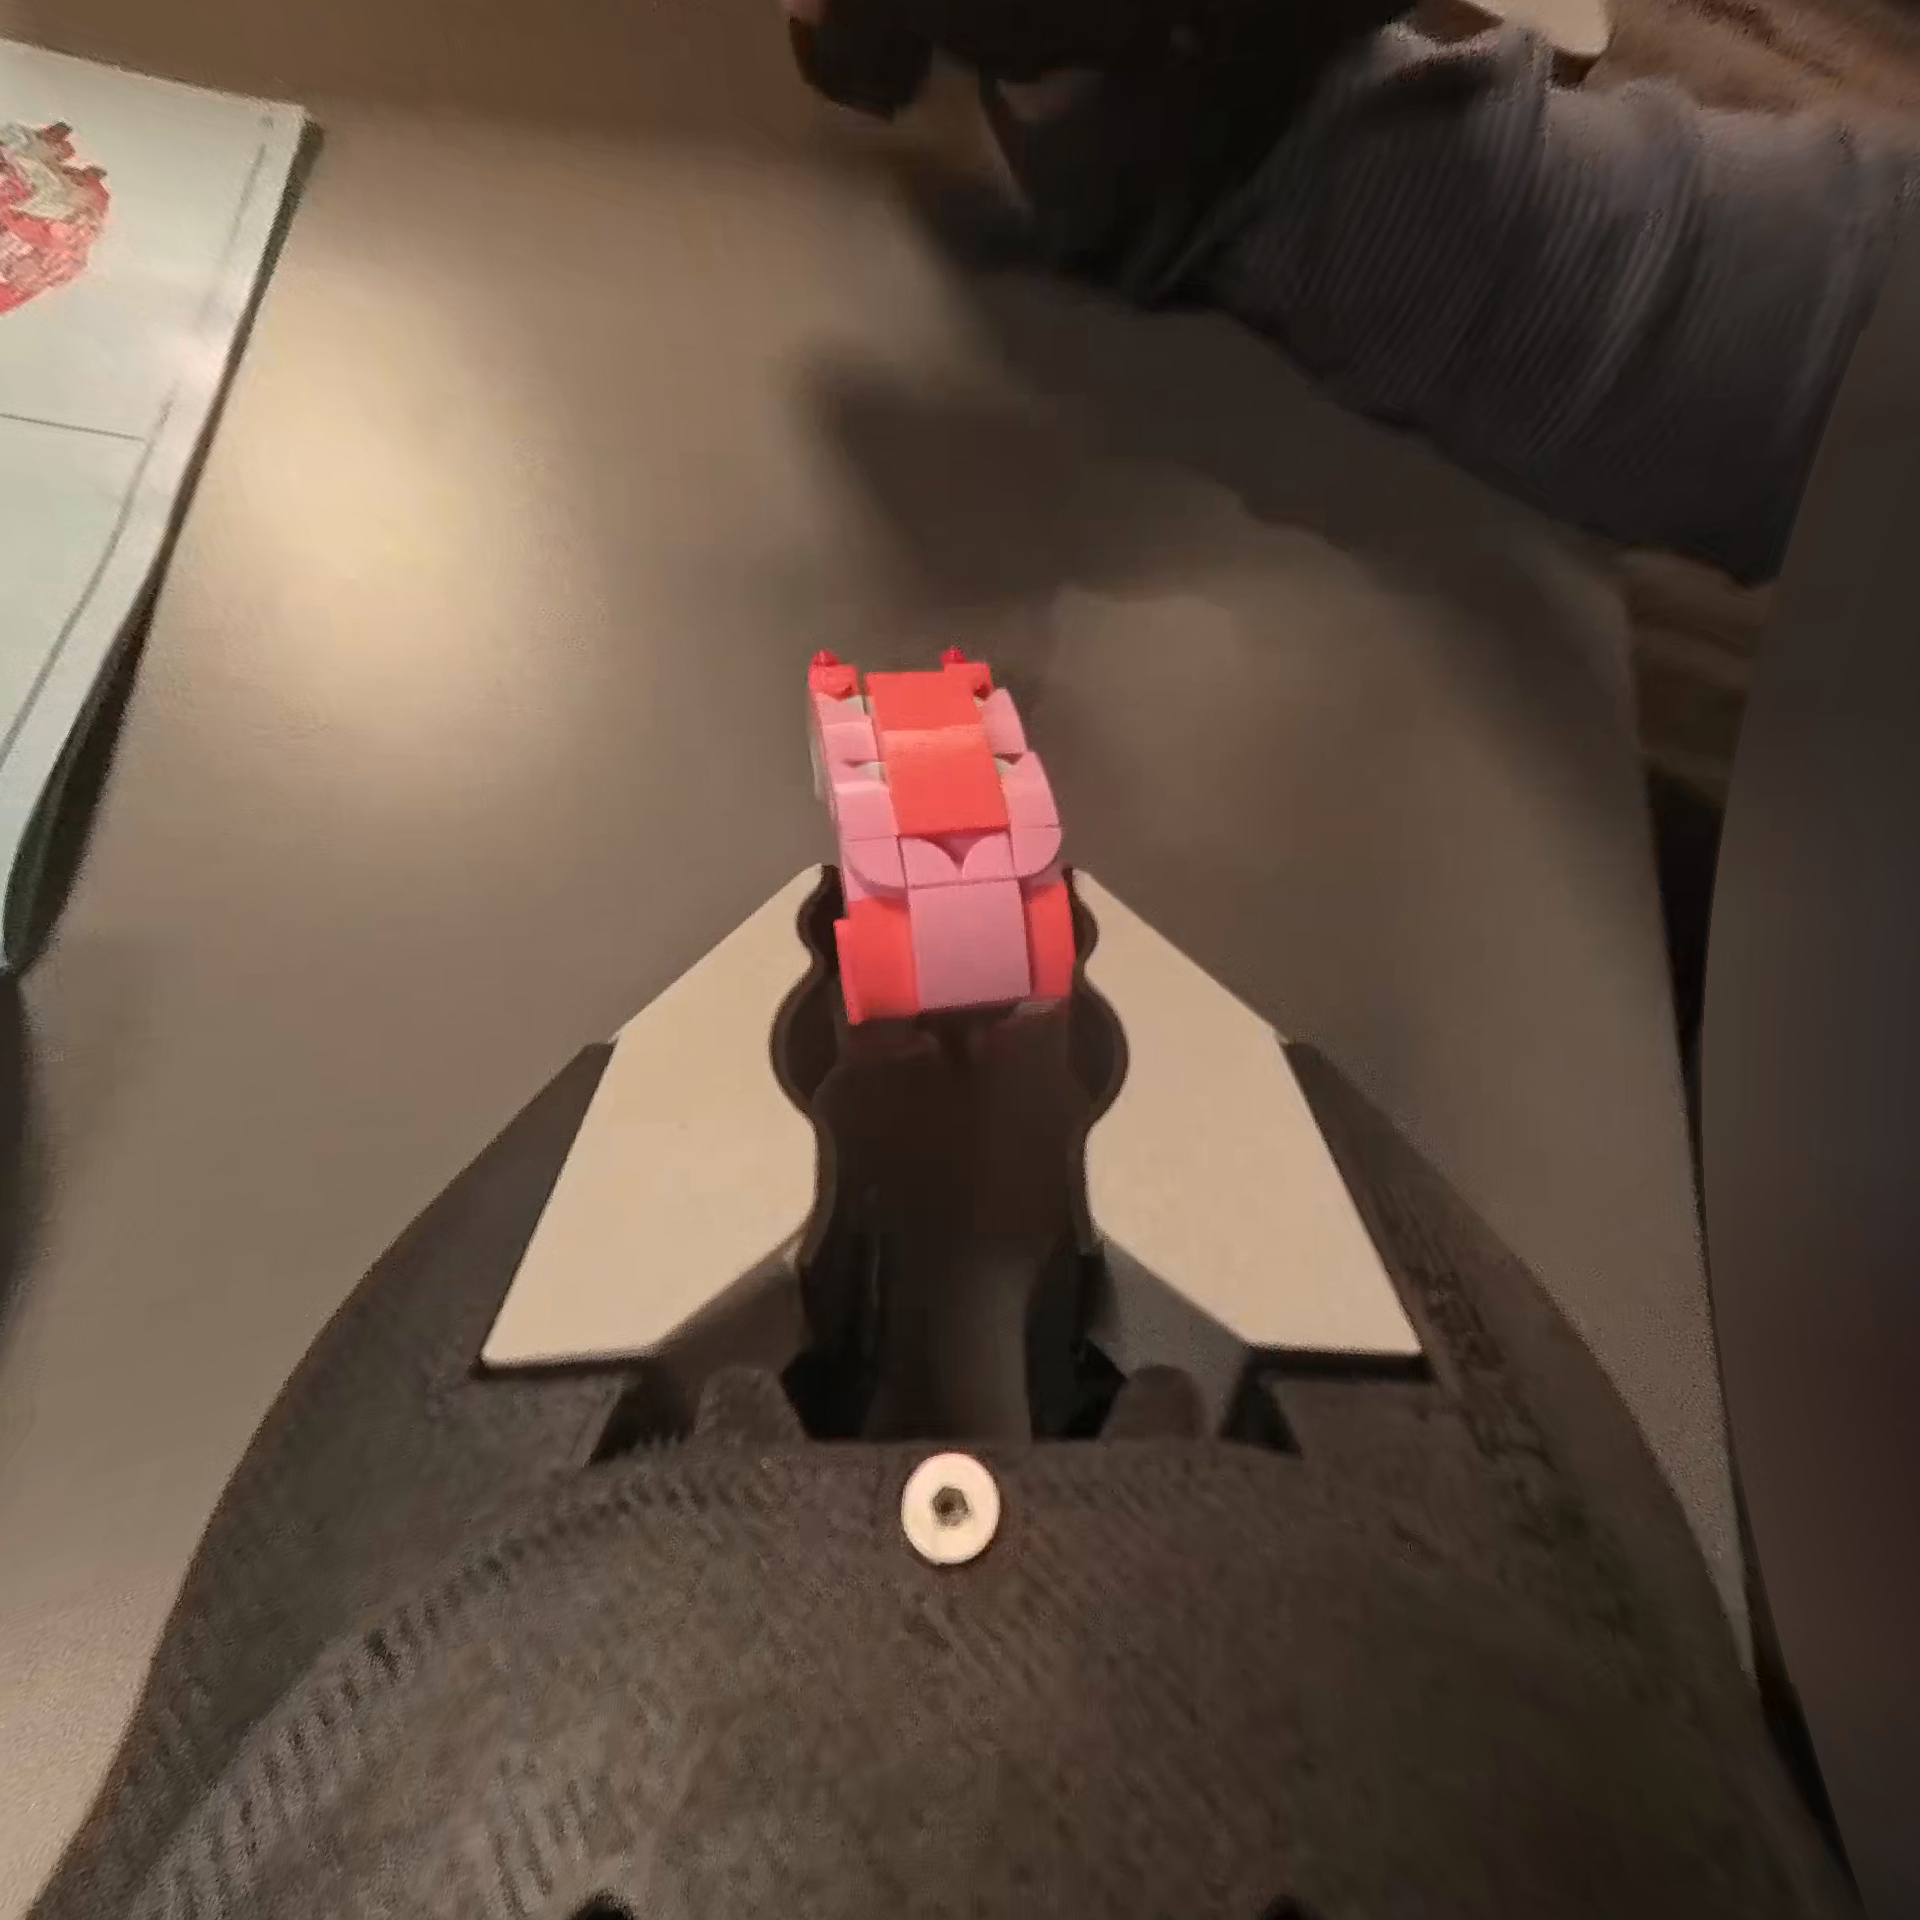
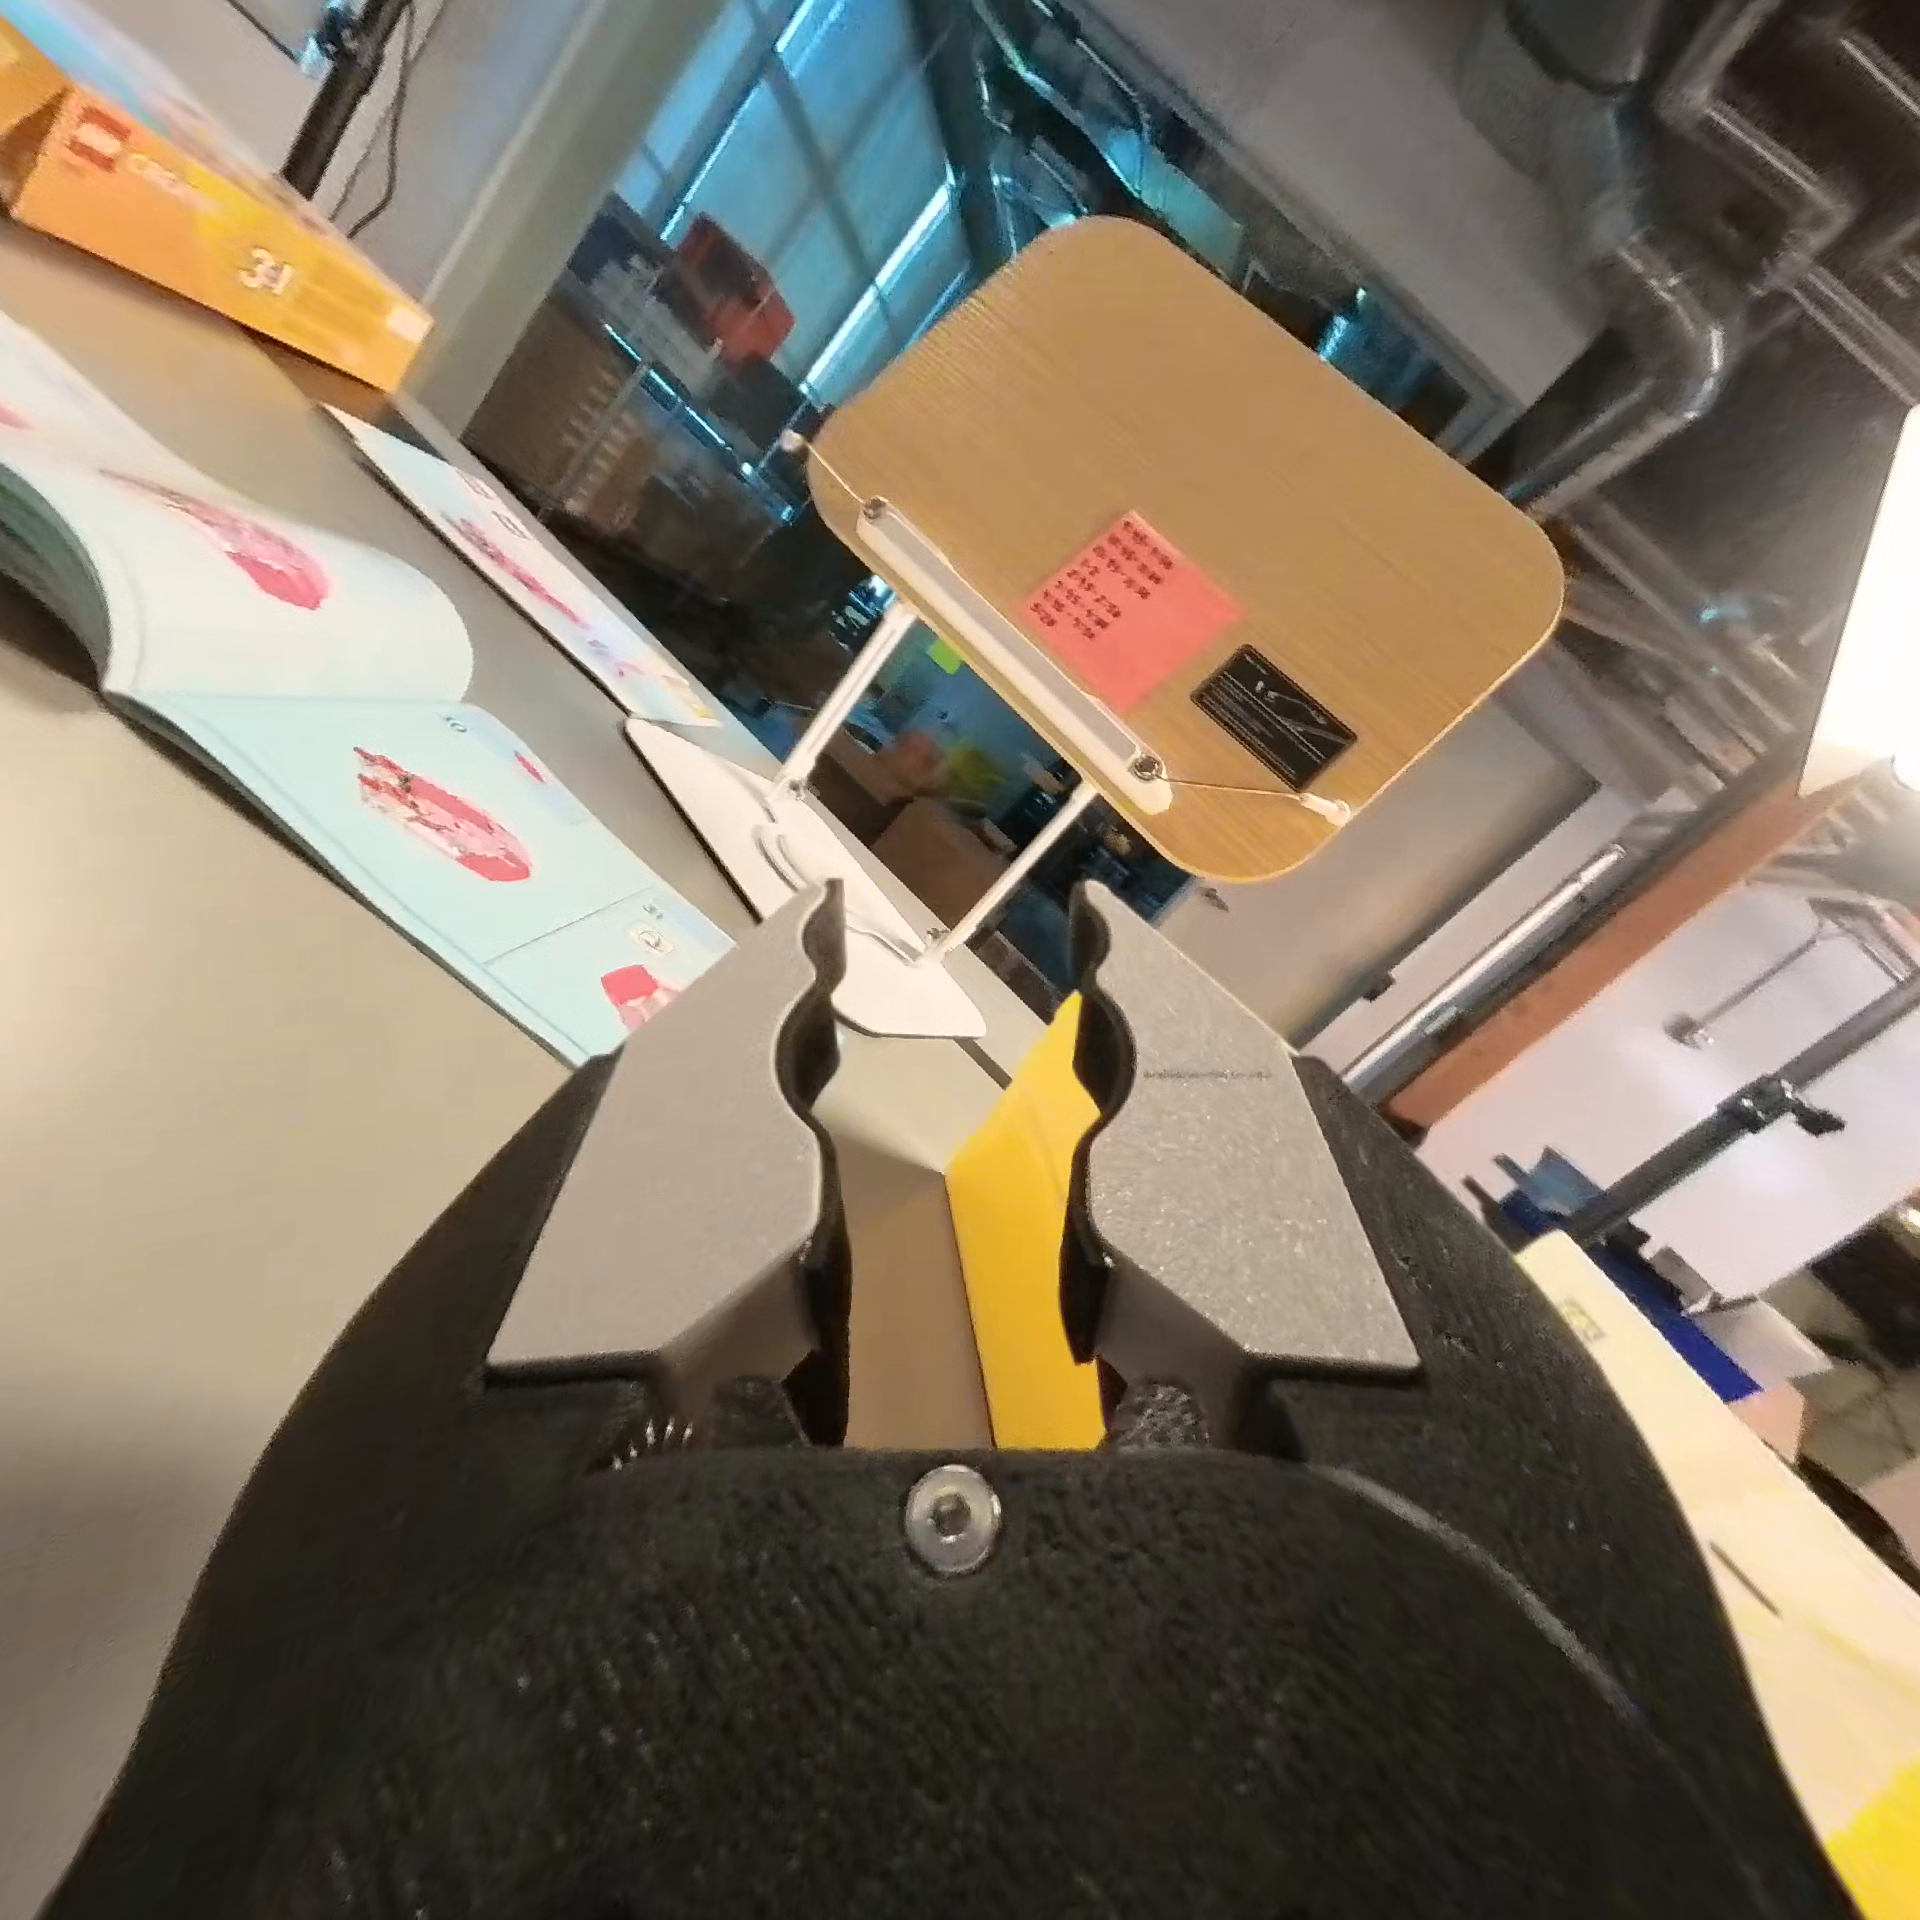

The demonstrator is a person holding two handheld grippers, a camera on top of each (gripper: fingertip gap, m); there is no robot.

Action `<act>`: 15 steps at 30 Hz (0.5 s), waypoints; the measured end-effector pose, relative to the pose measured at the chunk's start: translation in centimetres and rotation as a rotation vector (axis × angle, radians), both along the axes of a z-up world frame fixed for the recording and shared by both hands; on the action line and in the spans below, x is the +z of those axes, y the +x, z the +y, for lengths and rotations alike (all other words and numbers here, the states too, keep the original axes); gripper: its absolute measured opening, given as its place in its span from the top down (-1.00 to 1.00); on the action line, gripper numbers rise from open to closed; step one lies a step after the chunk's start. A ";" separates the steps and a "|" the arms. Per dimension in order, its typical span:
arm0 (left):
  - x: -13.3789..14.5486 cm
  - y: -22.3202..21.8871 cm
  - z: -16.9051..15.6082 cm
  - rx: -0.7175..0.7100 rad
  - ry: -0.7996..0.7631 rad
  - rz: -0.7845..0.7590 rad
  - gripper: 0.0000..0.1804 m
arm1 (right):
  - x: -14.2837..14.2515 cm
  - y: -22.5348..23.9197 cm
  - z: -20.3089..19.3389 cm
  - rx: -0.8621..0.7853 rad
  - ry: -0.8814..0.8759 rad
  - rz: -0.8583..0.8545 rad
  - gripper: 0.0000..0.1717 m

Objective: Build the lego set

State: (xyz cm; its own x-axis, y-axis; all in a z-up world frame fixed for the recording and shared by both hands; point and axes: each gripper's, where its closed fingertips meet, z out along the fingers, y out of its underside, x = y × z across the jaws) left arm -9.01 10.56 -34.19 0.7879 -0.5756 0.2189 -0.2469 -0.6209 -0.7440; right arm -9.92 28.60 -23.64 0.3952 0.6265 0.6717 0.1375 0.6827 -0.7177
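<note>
The tan table (image 1: 520, 727) is spread beneath both grippers. An open instruction booklet (image 2: 343, 748) is seen ahead-left of the right gripper (image 2: 956, 935), whose jaws stand apart with nothing pressed between them. A red and pink brick model (image 1: 935, 842) is clamped at the fingertips of the left gripper (image 1: 951, 935), its long axis carried straight forward, along the fingers.

left wrist view: dim, warm light is seen, with a soft glare patch on the smooth grey-beige tabletop (image 1: 436, 540) and broad, diffuse shadows at upper right. motion blur is spread over the ribbed grey sleeve (image 1: 1507, 312) and the frame edges.
right wrist view: brighter, cooler light is admitted through blue-tinted windows (image 2: 831, 156); overexposure is noted at the right edge, and straight lines are bent by wide-angle distortion.
</note>
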 end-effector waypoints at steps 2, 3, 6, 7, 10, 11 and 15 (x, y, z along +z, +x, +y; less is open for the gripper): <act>0.0 0.2 0.0 -0.004 0.004 -0.001 0.55 | 0.1 0.3 0.5 -0.014 -0.015 0.013 0.54; 0.0 0.2 0.1 -0.001 0.003 -0.007 0.55 | 0.1 0.4 0.6 -0.019 -0.023 0.018 0.54; 0.1 0.0 0.2 0.014 0.002 -0.032 0.55 | 0.1 0.5 0.9 -0.025 -0.038 0.023 0.55; 0.1 0.0 0.2 0.014 0.001 -0.038 0.55 | 0.1 0.5 1.0 -0.024 -0.040 0.022 0.55; 0.0 0.0 0.2 0.018 -0.012 -0.053 0.53 | -0.1 0.4 0.9 -0.020 -0.040 0.012 0.56; 0.0 0.0 0.2 0.018 -0.016 -0.059 0.52 | -0.2 0.3 0.8 -0.015 -0.040 0.006 0.56; 0.2 0.0 0.2 0.025 -0.018 -0.075 0.44 | -0.4 0.2 0.6 -0.008 -0.035 -0.008 0.56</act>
State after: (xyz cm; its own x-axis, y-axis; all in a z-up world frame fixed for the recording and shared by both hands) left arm -9.02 10.78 -34.01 0.7830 -0.5515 0.2877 -0.1752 -0.6394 -0.7487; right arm -9.75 29.23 -24.01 0.3953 0.6467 0.6523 0.1484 0.6559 -0.7401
